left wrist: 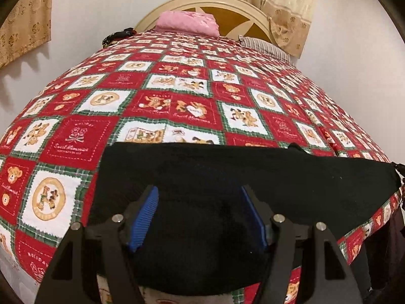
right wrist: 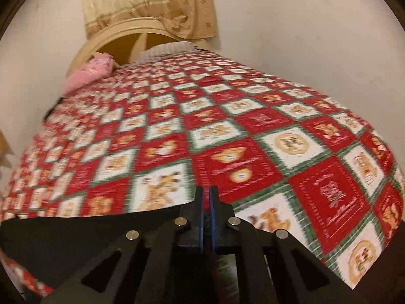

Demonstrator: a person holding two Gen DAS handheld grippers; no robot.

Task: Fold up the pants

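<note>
Black pants (left wrist: 227, 172) lie across the near part of the red, white and green teddy-bear quilt (left wrist: 177, 88). My left gripper (left wrist: 200, 202) is open, its blue pads (left wrist: 145, 217) spread above the black fabric. In the right wrist view, the pants (right wrist: 76, 238) lie at the lower left. My right gripper (right wrist: 206, 197) is shut, its pads nearly touching, at the pants' right end; whether cloth is pinched between them is hidden. The right view is blurred by motion.
A pink pillow (left wrist: 188, 22) and a striped pillow (left wrist: 263, 45) lie at the cream headboard (left wrist: 202, 2). Beige curtains (left wrist: 265, 0) hang on the white wall. A dark item (left wrist: 117, 36) lies at the quilt's far left edge.
</note>
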